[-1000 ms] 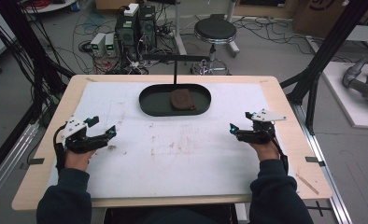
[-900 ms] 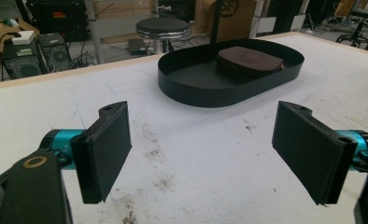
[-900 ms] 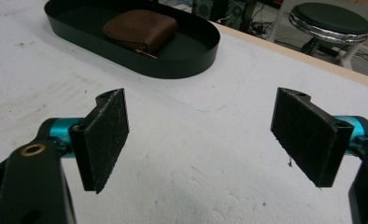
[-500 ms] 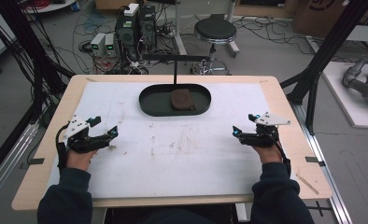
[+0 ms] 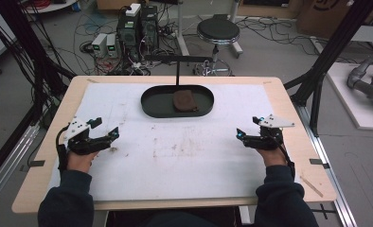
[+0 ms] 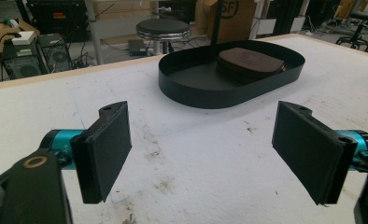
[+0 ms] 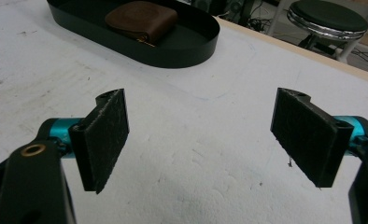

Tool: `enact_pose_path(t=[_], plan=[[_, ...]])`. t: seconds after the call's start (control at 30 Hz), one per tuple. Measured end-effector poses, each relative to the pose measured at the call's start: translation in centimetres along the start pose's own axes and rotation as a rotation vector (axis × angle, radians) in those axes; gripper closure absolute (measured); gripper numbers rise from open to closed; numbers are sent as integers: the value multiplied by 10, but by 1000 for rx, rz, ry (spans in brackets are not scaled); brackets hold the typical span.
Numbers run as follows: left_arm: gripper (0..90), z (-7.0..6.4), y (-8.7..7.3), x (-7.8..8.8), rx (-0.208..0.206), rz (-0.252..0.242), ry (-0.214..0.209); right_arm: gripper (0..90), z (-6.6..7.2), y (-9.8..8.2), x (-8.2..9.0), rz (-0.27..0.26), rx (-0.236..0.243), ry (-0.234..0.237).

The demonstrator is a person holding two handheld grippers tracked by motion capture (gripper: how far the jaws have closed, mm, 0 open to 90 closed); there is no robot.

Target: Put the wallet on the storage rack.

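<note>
Wallet (image 5: 185,100) sits untouched in black tray (image 5: 151,105). Both tools, left (image 5: 112,133) and right (image 5: 240,134), released, drifted slightly apart since 1 second ago; no reach yet.

Grey floor (image 5: 279,52), round stool (image 5: 217,30), tangled cables (image 5: 14,56) behind.

- A wooden table (image 5: 288,111) is carrying a stained white sheet (image 5: 184,156) that is covering most of its top.
- A black oval tray (image 5: 151,105) is sitting on the sheet near the far edge.
- A brown pouch (image 5: 185,100) is lying inside the tray, toward its right half.
</note>
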State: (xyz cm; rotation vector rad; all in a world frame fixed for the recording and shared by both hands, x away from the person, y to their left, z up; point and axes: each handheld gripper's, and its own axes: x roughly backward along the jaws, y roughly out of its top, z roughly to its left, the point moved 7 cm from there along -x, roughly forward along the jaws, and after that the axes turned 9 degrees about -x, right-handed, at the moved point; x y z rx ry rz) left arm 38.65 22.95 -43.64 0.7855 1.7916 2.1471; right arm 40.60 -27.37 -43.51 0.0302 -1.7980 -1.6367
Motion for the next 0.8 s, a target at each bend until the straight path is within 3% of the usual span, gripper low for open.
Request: enact_pose_path(t=[0.8], plan=[[196,0,-1,-2,-3,7,-5,196,-3,-3,-3,16,1,-12]])
